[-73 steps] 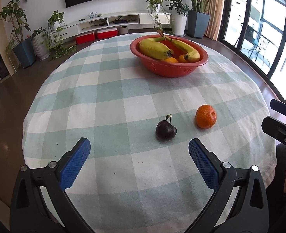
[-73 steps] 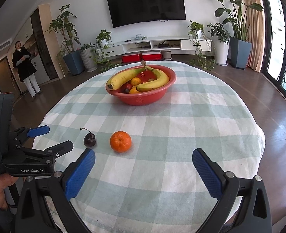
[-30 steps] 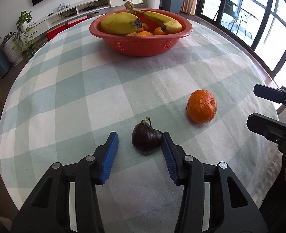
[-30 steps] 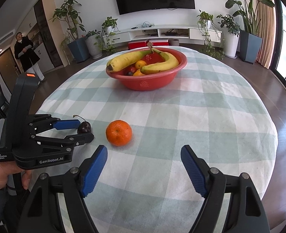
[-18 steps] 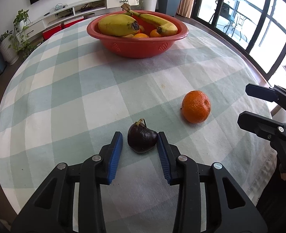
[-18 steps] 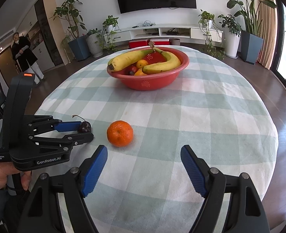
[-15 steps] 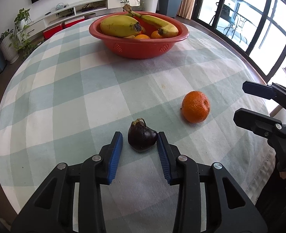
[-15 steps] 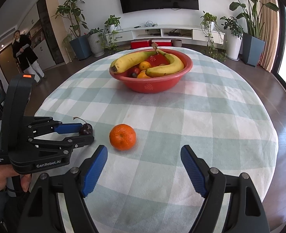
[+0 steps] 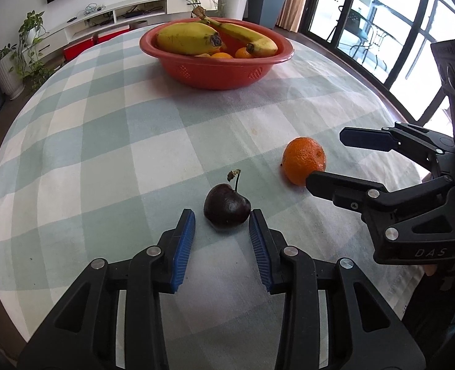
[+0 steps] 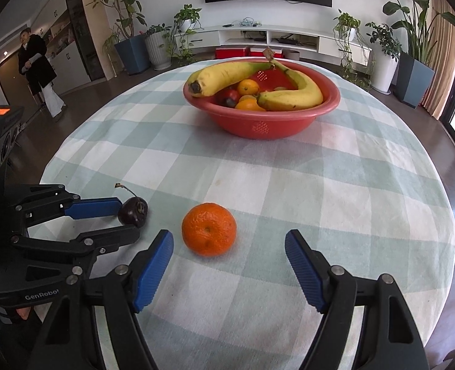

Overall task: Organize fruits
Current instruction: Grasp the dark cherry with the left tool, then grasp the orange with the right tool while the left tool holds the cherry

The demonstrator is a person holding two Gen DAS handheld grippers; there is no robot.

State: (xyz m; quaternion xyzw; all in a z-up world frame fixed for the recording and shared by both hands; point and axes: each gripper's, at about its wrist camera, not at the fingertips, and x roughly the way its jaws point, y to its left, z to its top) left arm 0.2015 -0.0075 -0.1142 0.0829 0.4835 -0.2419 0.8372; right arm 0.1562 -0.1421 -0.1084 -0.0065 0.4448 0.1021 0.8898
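Two fruits lie loose: cherry (image 9: 226, 206), orange (image 9: 303, 160)

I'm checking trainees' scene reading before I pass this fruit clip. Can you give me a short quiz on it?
1. Which fruit sits at the tips of the left claw? A) an apple B) the dark cherry C) a lemon
2. True or false: both bananas lie in the red bowl.
3. How many fruits lie loose on the tablecloth, outside the bowl?

Key: 1. B. 2. True. 3. Two, the dark cherry and the orange.
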